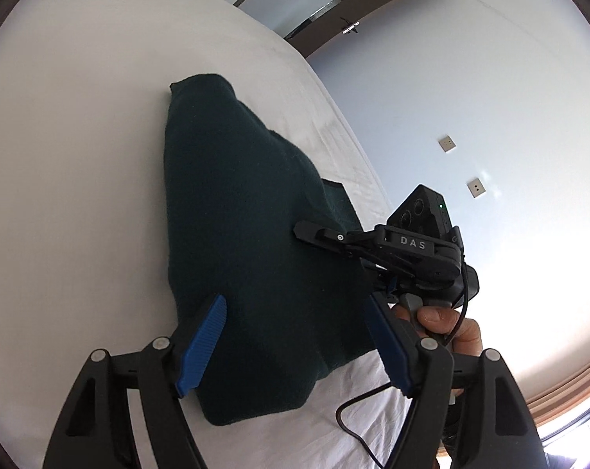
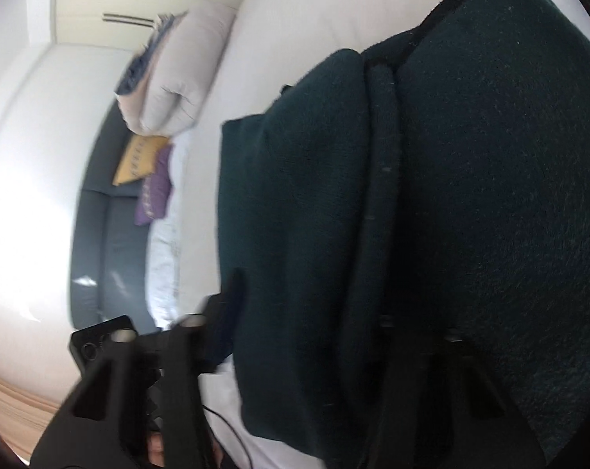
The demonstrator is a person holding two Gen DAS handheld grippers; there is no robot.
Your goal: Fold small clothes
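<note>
A dark green garment (image 1: 248, 234) lies folded in layers on the white bed (image 1: 79, 136). My left gripper (image 1: 298, 328) is open, its blue pads (image 1: 205, 336) spread either side of the garment's near part. My right gripper (image 1: 306, 232) reaches in from the right, held by a hand (image 1: 447, 324), its fingertip over the garment's right edge. In the right wrist view the garment (image 2: 470, 195) fills the frame and covers the space between the fingers (image 2: 232, 293); a black-trimmed edge (image 2: 381, 179) runs through the middle. I cannot tell whether the right jaws are closed.
The bed edge (image 1: 349, 129) runs along the right of the garment, with a wall and sockets (image 1: 447, 144) beyond. A white pillow (image 2: 185, 78), yellow (image 2: 138, 158) and purple cushions (image 2: 156, 191) on a dark sofa lie far left. A cable (image 1: 357, 426) trails on the sheet.
</note>
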